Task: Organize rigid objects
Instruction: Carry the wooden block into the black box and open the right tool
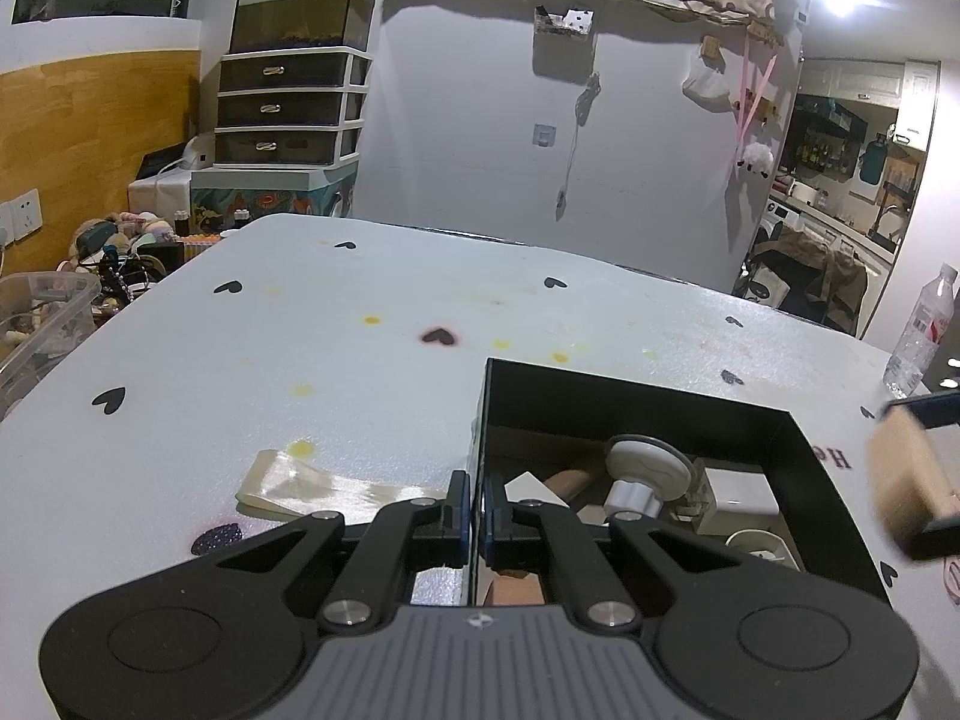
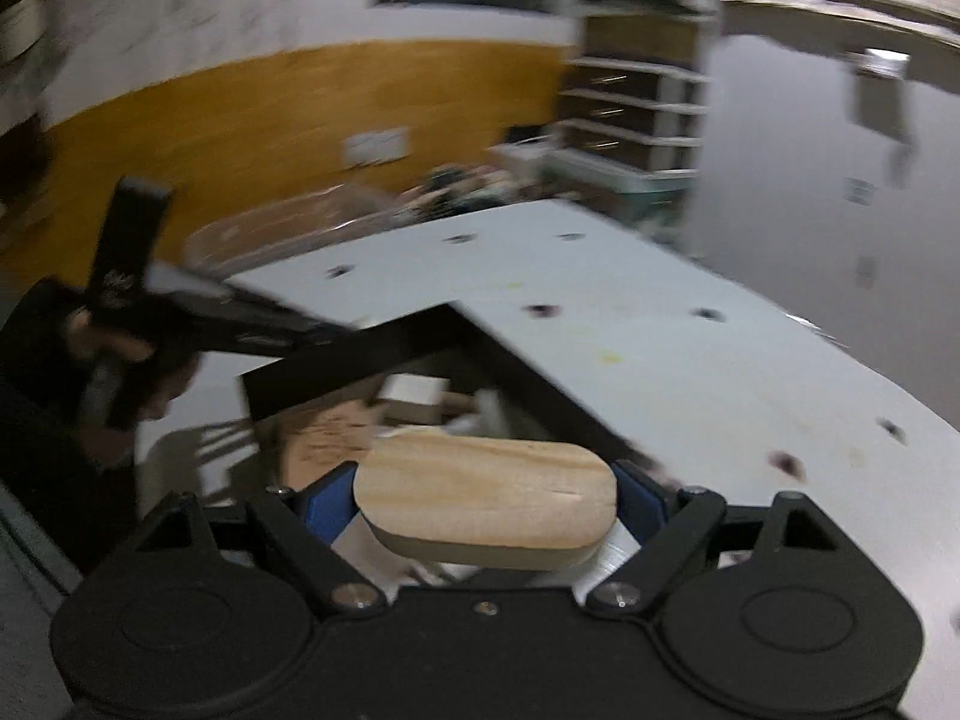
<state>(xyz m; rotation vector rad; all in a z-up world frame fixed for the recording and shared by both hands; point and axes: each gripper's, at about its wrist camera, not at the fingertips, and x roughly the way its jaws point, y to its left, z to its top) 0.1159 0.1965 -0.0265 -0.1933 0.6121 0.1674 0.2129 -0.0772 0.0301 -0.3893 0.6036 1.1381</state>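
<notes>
Two grippers busy: left gripper (image 1: 474, 507) jaws pinching black box (image 1: 798, 444) wall, right gripper (image 2: 483, 501) jaws clamping wooden block (image 2: 486, 495) above; next, lower and release inside.

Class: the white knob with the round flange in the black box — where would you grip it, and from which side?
Grip the ribbed stem below the knob's flange, coming from above through the box's open top. The stem is narrow enough for a gripper; the flange is wide and tilted, and the walls block a side approach.

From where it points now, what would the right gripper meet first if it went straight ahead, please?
Probably the open black box: the right gripper, shut on a rounded wooden block, points into it. Motion blur leaves depth unclear.
</notes>
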